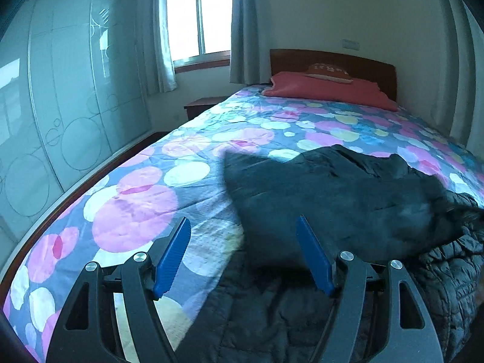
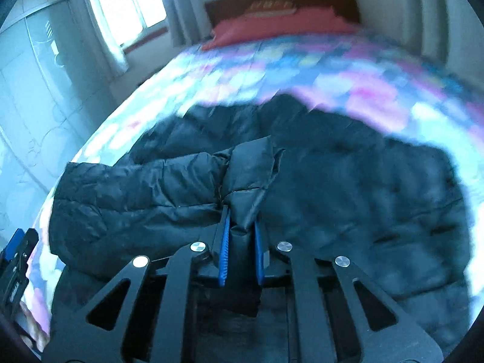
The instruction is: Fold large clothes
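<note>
One big bed (image 1: 211,139) fills most of both views, covered in a grey sheet printed with pink, white, yellow and blue circles. At the top right of the left wrist view there's a dark wooden headboard (image 1: 363,63) with a red pillow or folded blanket (image 1: 326,90) in front of it, and a small brownish cushion (image 1: 328,72) sitting on top of that. Upper middle is a bright window (image 1: 198,15) with grey-white curtains (image 1: 245,27) either side, and a low wooden nightstand (image 1: 201,106) sits beside the bed under it. The whole left side is a frosted glass wardrobe (image 1: 75,90) with circle outlines on the doors.

The dark quilted puffer jacket (image 2: 332,181) lies spread over the near end of the bed, filling the centre and right of the right wrist view, pretty blurry there.

The right gripper (image 2: 240,230) is clamped down tight on a fold of the jacket, the fabric bunched up between its blue pads at lower centre. The left gripper (image 1: 243,230) stands wide open with nothing in it, hovering over the jacket's left edge and the sheet. Its tip also peeks in at the far lower left of the right wrist view.
</note>
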Tool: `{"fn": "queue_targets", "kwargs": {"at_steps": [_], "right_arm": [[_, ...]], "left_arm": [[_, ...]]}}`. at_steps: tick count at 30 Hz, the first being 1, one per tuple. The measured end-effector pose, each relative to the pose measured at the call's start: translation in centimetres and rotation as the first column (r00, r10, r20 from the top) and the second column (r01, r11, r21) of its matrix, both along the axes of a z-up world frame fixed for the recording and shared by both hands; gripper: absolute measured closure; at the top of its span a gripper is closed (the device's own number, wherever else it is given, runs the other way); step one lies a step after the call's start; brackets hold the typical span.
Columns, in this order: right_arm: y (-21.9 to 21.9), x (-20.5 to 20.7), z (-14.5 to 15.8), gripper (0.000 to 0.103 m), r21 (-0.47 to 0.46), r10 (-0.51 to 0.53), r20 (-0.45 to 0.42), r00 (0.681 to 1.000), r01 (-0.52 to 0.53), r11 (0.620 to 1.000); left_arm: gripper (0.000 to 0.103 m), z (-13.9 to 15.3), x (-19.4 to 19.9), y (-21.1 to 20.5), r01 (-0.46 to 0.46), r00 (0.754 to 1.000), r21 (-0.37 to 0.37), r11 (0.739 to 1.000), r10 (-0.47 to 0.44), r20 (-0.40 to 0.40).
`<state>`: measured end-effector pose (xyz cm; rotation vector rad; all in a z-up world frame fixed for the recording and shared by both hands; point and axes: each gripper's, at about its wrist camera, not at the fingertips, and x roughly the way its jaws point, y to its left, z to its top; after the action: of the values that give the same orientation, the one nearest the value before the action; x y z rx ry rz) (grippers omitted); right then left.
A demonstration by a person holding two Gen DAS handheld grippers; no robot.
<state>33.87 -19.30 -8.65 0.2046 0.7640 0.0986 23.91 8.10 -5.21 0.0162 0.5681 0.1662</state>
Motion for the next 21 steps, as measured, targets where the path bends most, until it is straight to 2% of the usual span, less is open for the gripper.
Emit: {"fn": "queue_targets", "kwargs": {"at_steps": [2,5,9,13,15,17,19,21], "right_arm": [[-2.4,-0.6,1.2,0.09,-0.048,-0.059,0.037,0.998,0.061,0.997],[-6.3,-1.1,1.4,0.09,-0.118,-0.136,0.047,0.99,0.14,0.983],[-10.7,-0.6,-1.0,0.089,-0.111,-0.187,-0.026,0.982,0.183,0.977],[-11.6,0.4,-4.0,0.076,-0.106,-0.184,-0.119,0.976,0.172,0.979],[-11.6,0.1,-3.7,0.07,-0.106,-0.207,-0.103,0.973,0.197,0.975],[-11.3,-0.4,-2.1,0.062,-0.111,-0.253,-0.033,0.967,0.248,0.962],[-11.0,-0.9,-1.0,0.06,-0.094,-0.254,0.015,0.967,0.255,0.962],[-9.9,0.2,-0.5,0.06,-0.084,-0.217,0.029,0.976,0.219,0.972]], "left_arm": [[0.032,0.0,0.3,0.2,0.0,1.0,0.001,1.0,0.0,0.0],[0.032,-0.2,0.9,0.3,0.008,1.0,0.01,1.0,-0.008,-0.009],[0.032,-0.8,2.3,-0.4,0.031,0.999,0.022,0.999,-0.03,-0.033],[0.032,-1.5,4.1,-1.2,0.059,0.996,0.018,0.998,-0.058,-0.064],[0.032,-1.7,5.5,-1.7,0.068,0.994,0.008,0.998,-0.067,-0.081],[0.032,-1.7,6.7,-2.1,0.075,0.993,0.0,0.997,-0.075,-0.088],[0.032,-1.8,8.0,-2.8,0.086,0.992,0.003,0.996,-0.085,-0.091],[0.032,-2.2,9.6,-3.6,0.092,0.991,0.028,0.995,-0.089,-0.097]]}}
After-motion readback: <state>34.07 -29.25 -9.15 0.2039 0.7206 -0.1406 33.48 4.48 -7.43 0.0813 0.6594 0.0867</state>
